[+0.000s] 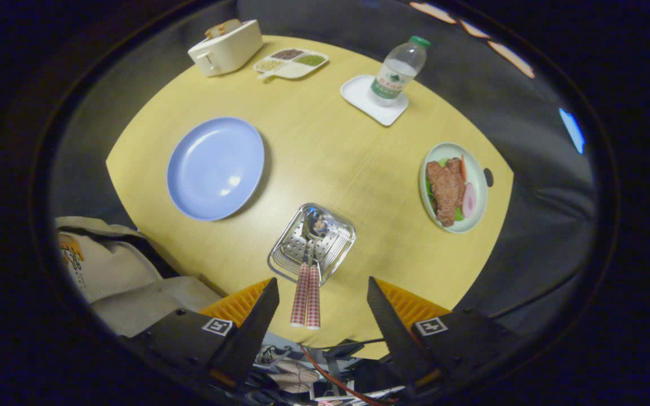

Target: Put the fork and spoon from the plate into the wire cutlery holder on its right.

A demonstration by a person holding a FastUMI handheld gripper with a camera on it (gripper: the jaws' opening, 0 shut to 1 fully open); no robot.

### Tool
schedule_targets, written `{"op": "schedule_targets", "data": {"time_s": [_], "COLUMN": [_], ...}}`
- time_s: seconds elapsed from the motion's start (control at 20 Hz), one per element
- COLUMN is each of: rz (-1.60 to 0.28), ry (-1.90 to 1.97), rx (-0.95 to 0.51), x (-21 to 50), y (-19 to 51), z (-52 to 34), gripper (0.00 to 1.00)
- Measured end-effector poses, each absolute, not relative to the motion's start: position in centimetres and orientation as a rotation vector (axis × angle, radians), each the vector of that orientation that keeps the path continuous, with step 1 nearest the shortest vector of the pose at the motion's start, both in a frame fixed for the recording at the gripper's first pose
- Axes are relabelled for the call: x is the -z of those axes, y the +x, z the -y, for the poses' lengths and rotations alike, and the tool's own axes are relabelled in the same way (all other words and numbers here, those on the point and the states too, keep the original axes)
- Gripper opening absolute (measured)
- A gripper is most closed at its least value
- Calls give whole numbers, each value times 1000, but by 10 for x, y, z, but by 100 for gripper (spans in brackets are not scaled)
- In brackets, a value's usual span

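Observation:
The wire cutlery holder (312, 243) stands on the yellow table just ahead of my fingers. A fork (301, 293) and a spoon (313, 296) lie in it side by side, heads inside, red-checked handles sticking out over its near rim toward me. To the holder's left sits the blue plate (215, 167) with nothing on it. My gripper (323, 293) is open, well above the table. Its fingers (260, 321) flank the two handles without touching them.
A plate of meat and vegetables (453, 186) lies to the right. A water bottle (398, 71) stands on a white coaster (374, 100) at the far side. A white toaster (226, 47) and a divided snack dish (291, 62) sit far left. Beige cloth (133, 282) hangs off the near-left table edge.

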State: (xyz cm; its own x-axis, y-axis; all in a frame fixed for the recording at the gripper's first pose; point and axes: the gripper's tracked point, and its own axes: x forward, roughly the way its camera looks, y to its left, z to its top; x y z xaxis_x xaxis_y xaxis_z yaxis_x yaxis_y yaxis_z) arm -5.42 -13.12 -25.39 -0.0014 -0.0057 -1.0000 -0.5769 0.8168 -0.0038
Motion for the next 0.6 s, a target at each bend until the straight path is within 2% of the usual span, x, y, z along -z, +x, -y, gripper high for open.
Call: {"op": "schedule_targets", "data": {"time_s": [0.25, 0.6], "rz": [-1289, -730], "ry": [-235, -20], "rx": [-355, -206], "x": [218, 136], "y": [-59, -43], "z": [96, 44], "gripper": [98, 98]}}
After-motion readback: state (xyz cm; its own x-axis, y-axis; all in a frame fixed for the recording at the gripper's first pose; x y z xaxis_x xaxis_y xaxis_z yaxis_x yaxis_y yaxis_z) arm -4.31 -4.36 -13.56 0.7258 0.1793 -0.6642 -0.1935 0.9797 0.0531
